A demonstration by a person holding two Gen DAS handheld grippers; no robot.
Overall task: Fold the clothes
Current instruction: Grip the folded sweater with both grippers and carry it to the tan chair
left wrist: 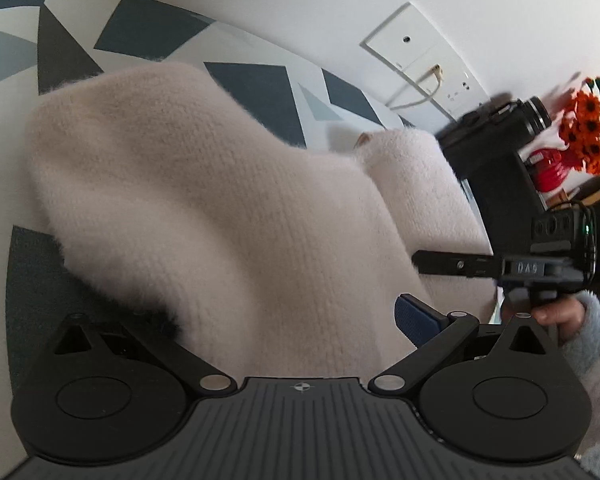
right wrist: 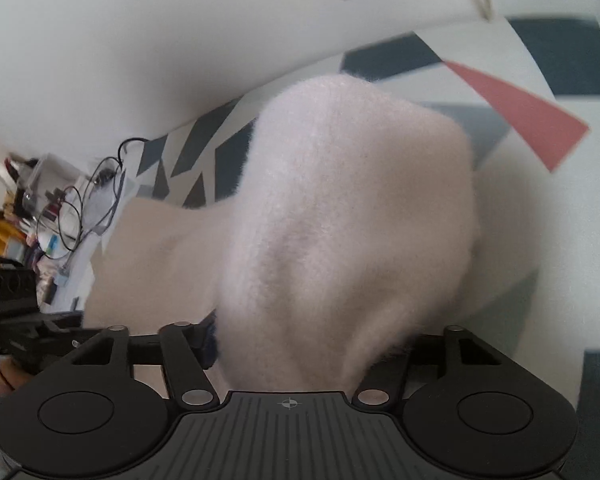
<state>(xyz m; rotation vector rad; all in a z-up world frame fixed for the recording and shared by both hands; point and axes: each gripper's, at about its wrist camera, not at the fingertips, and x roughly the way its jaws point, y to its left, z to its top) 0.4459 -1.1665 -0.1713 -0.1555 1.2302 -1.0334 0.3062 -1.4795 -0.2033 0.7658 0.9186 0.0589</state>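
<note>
**Fluffy sweater bunched between both claws above the patterned cover**

A pale cream sweater point(left wrist: 204, 200) is rising as one thick, humped fold off the patterned cover point(left wrist: 252, 84), which is showing grey, dark blue and white triangles. In the left wrist view its long axis is running from the near edge, at the claw, away toward the far left corner of the cover. A second, lower part is spreading off to the right. The knit is looking soft and hairy, with fine ribs and a fuzzy outline, and it is casting a dark shadow just under its near left side.

The left claw point(left wrist: 292, 320) is standing wide with the sweater filling the gap. Its blue pad point(left wrist: 416, 320) is sitting at the cloth's right edge and the other finger is buried in the fuzz, so I cannot tell whether it is clamping.

The right claw point(right wrist: 316, 338) is also straddling the bunched knit. One pad is lying against the cloth and the other is hidden, so its grip is equally unclear. A hand point(left wrist: 556, 316) in a fluffy sleeve is holding that claw near the cover's right edge.
</note>
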